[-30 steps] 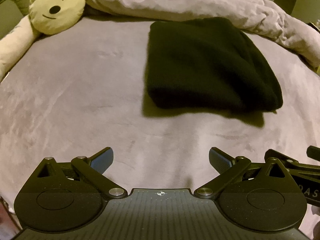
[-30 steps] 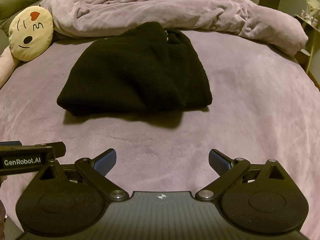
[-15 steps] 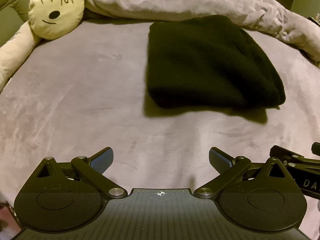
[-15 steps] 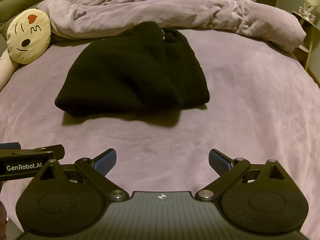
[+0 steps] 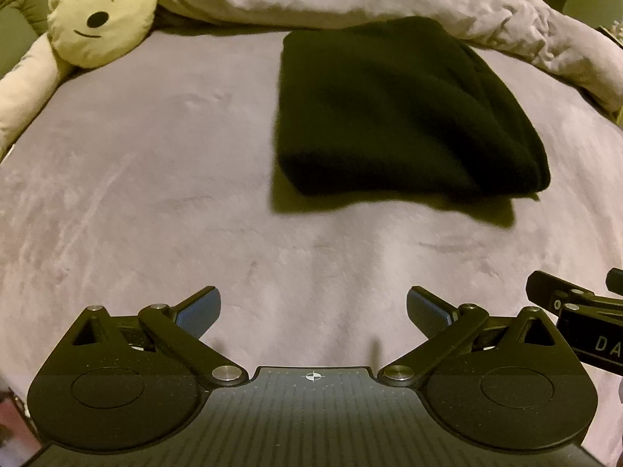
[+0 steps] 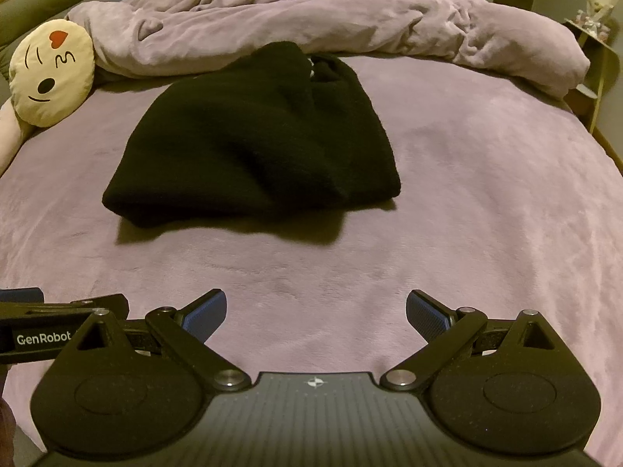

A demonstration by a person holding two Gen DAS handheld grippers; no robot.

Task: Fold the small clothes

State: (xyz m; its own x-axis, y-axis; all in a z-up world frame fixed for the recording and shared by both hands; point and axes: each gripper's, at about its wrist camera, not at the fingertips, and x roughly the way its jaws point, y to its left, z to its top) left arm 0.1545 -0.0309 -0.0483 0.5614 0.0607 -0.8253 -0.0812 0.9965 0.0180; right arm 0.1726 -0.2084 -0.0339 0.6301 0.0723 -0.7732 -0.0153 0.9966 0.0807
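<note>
A black knit garment [image 5: 397,116] lies folded into a thick rectangle on the purple bed cover [image 5: 155,194]; in the right wrist view the black garment [image 6: 257,144] sits ahead and slightly left. My left gripper [image 5: 313,307] is open, hovering over bare cover well short of the garment, which lies ahead to its right. My right gripper [image 6: 316,309] is open too, nothing between its blue pads, short of the garment's near edge. Part of the other gripper shows at each view's side.
A rumpled purple duvet [image 6: 331,23] is heaped along the far side of the bed, touching the garment's far end. A round cream face cushion [image 5: 103,11] lies at the far left. A shelf [image 6: 595,54] stands past the bed's right edge.
Both grippers have drawn slightly back from the garment and stay open. The garment has not moved.
</note>
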